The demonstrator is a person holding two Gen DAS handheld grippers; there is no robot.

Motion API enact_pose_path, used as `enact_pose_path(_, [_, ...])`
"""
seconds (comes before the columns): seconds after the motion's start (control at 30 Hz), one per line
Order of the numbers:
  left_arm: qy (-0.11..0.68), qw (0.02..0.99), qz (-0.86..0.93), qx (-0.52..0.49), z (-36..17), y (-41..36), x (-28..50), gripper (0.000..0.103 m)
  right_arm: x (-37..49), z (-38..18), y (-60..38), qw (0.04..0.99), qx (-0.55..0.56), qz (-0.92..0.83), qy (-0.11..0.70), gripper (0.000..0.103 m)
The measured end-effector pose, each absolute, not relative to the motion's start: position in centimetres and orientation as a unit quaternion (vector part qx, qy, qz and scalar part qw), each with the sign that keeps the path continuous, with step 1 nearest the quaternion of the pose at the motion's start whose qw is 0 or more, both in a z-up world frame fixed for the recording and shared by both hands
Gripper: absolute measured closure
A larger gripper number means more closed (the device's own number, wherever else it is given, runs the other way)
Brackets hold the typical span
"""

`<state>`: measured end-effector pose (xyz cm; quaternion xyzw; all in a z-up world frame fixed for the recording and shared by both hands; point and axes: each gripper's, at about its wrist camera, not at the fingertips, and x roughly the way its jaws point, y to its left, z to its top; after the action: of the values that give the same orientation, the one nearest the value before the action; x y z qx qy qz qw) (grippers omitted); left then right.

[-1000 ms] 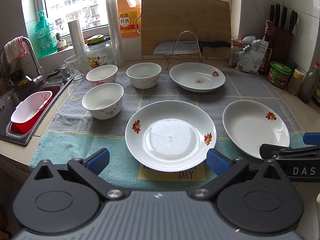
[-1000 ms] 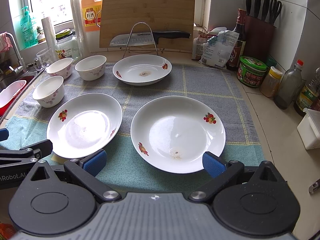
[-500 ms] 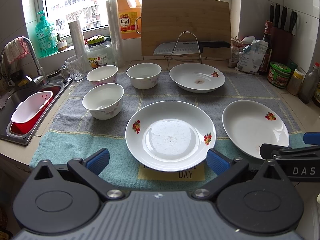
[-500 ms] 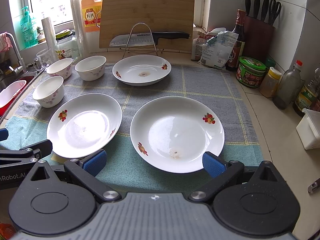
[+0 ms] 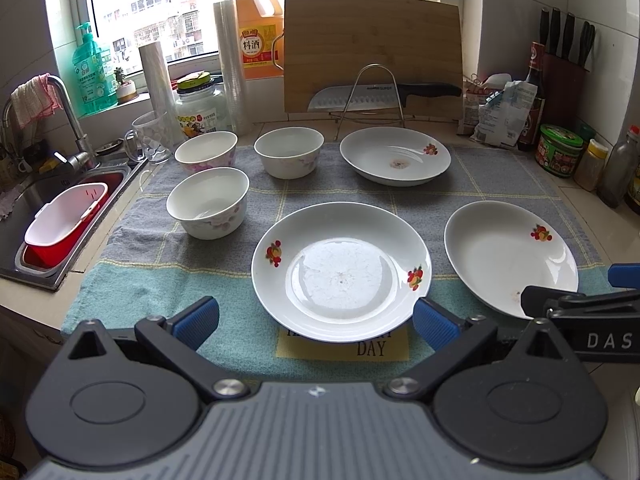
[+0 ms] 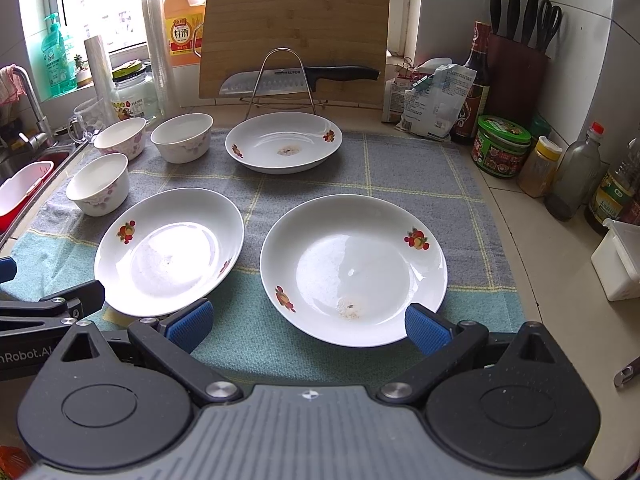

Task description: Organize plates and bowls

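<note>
Three white plates with fruit prints lie on a grey and teal towel [image 5: 264, 200]: a near left plate [image 5: 340, 272] [image 6: 170, 248], a near right plate [image 5: 508, 252] [image 6: 352, 268] and a far plate [image 5: 394, 156] [image 6: 284, 142]. Three white floral bowls stand at the left: one nearer [image 5: 208, 202] [image 6: 98, 188], two behind [image 5: 206, 150] [image 5: 289, 152]. My left gripper [image 5: 314, 322] is open and empty just before the near left plate. My right gripper [image 6: 306, 326] is open and empty before the near right plate.
A sink [image 5: 52, 216] with a red and white tub lies at the left. A cutting board [image 5: 372, 52], a knife on a wire rack [image 5: 372, 96], bottles and jars line the back. Sauce jars and bottles [image 6: 500, 146] and a white box [image 6: 618, 260] stand at the right.
Both grippers have edged slightly forward toward the near plates. Nothing on the towel has moved.
</note>
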<state>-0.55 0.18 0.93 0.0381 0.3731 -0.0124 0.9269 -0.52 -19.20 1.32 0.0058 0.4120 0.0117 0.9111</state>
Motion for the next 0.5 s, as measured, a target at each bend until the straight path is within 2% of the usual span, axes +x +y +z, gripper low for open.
enact_pose_path(0.5, [0.367,0.929,-0.007,0.040,1.40,-0.16,-0.99,0.001,-1.03,1.26,-19.33,0.915,0.005,0.018,0.402,0.000])
